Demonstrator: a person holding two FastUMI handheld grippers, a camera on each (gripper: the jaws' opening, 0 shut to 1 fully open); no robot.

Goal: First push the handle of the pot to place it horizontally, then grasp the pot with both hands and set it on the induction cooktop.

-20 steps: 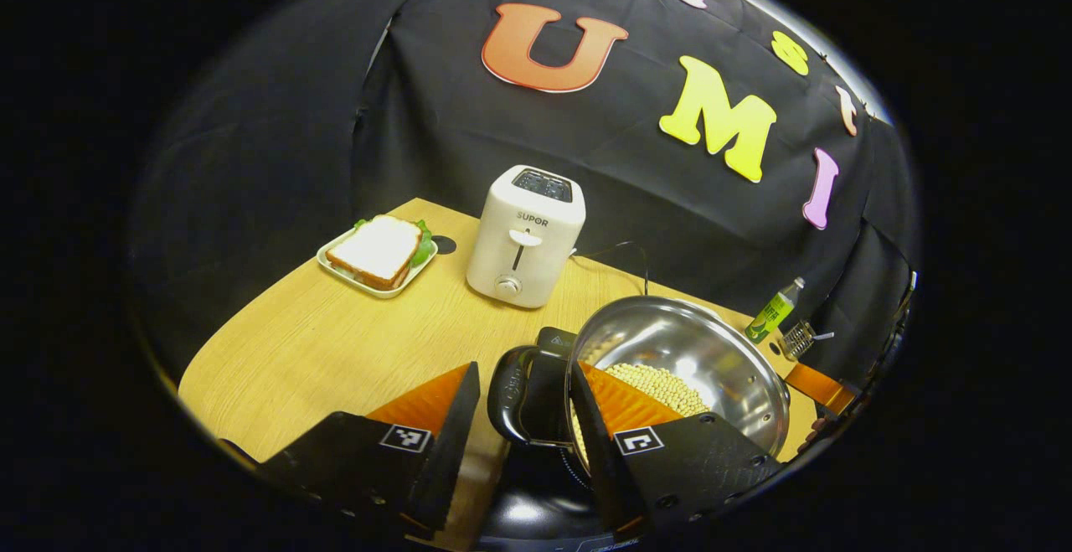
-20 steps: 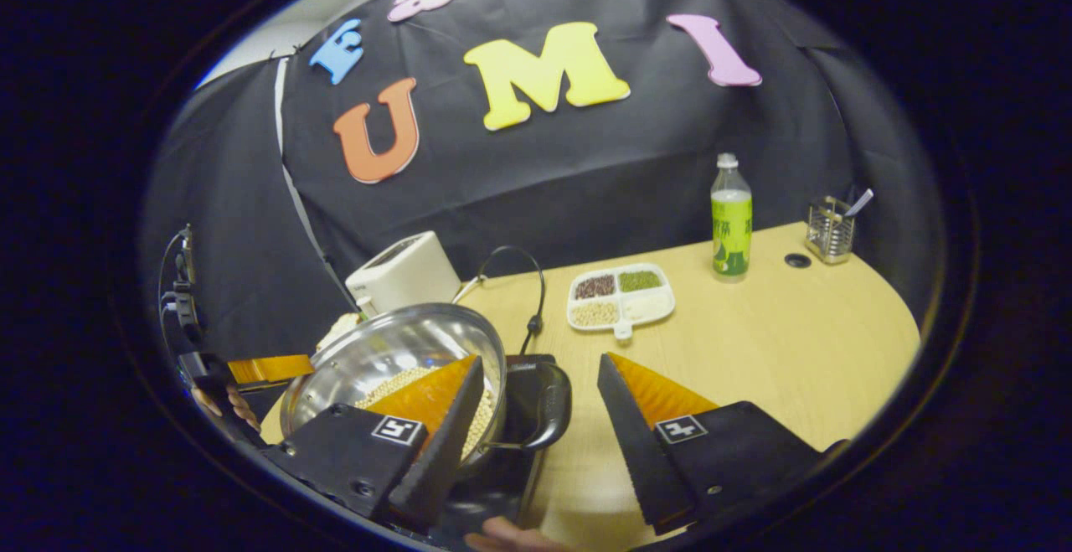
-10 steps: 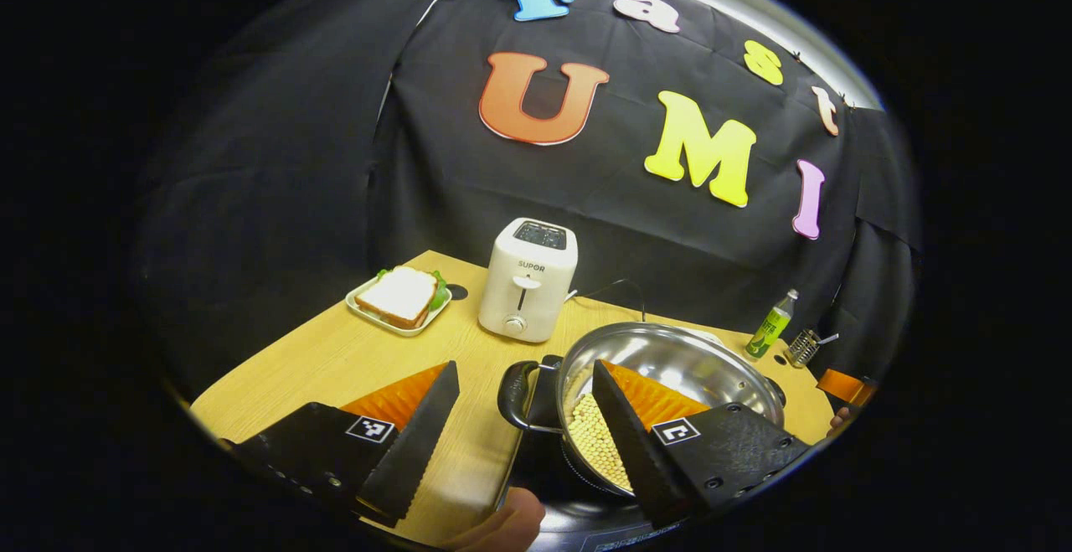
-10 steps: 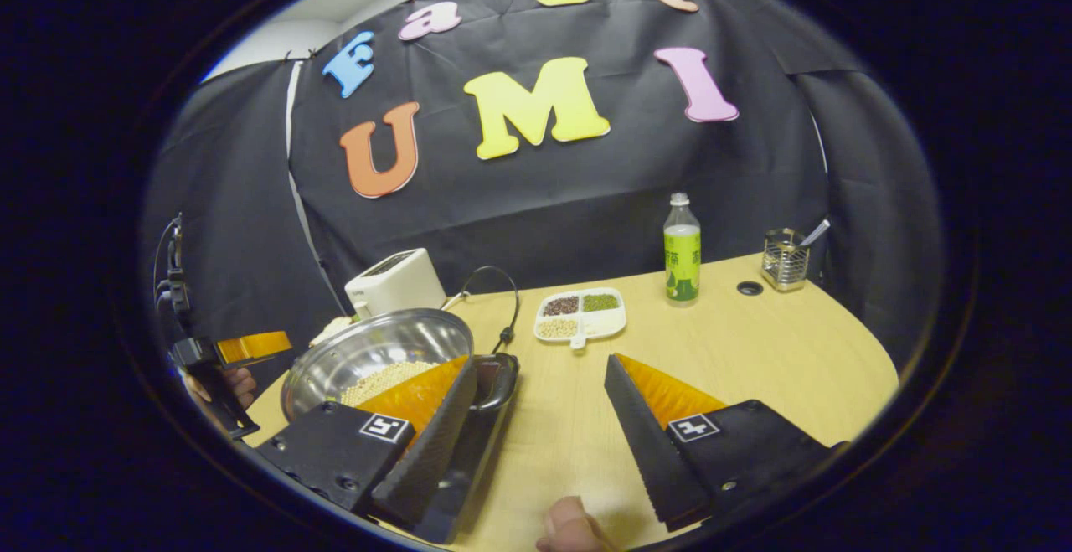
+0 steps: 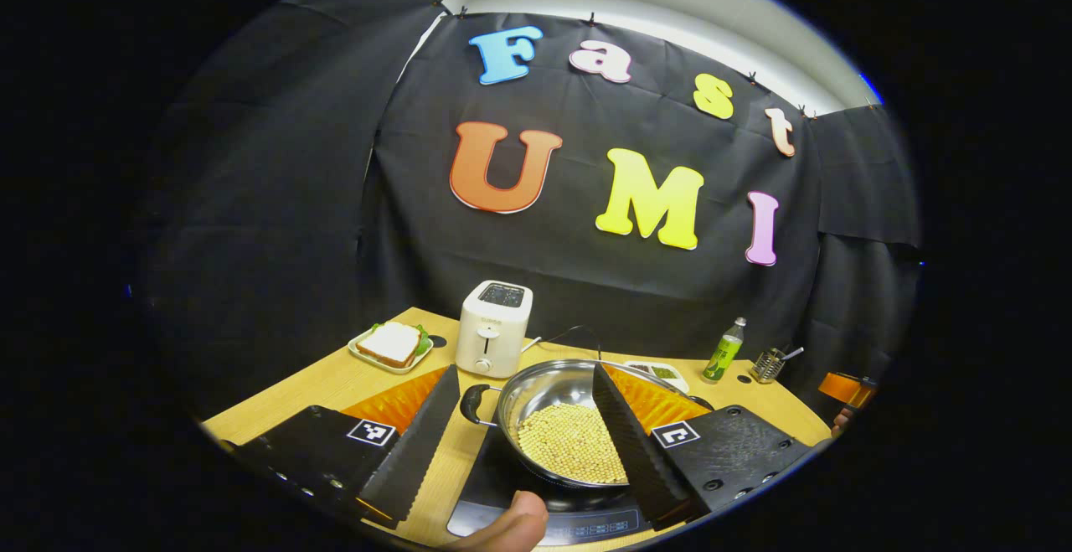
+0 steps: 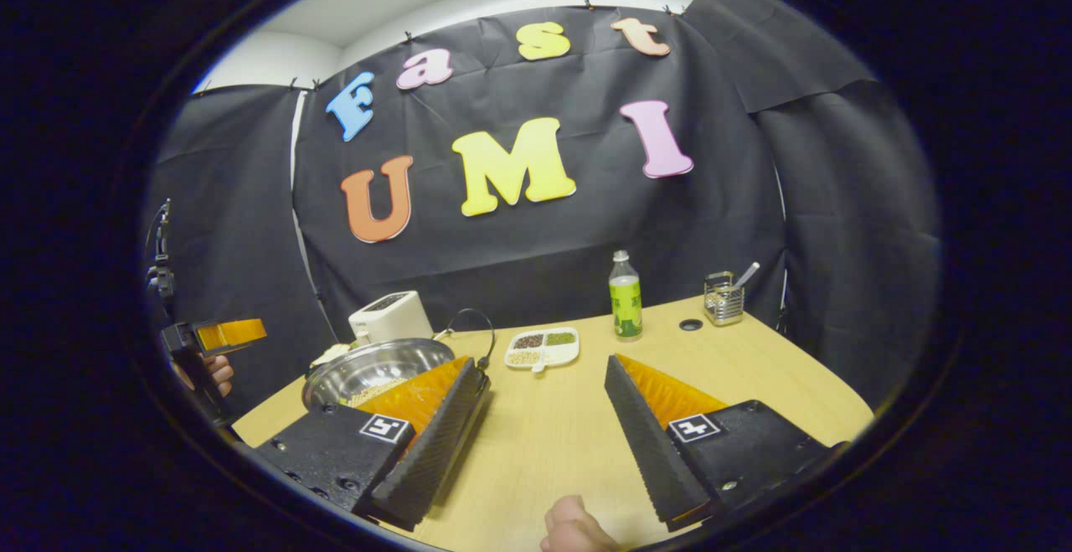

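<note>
Pot (image 5: 569, 418) of beans sits on the induction cooktop (image 5: 536, 510) on the desk (image 6: 754, 384), left gripper (image 5: 523, 426) and right gripper (image 6: 544, 418) jaws both apart, clear of it; task looks finished.

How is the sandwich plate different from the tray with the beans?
The sandwich plate holds one sandwich and sits left of the toaster; the bean tray is split into compartments of different coloured beans and sits right of it. The tray has a small tab; the plate shows none. Both are white and rest on the table.
</note>
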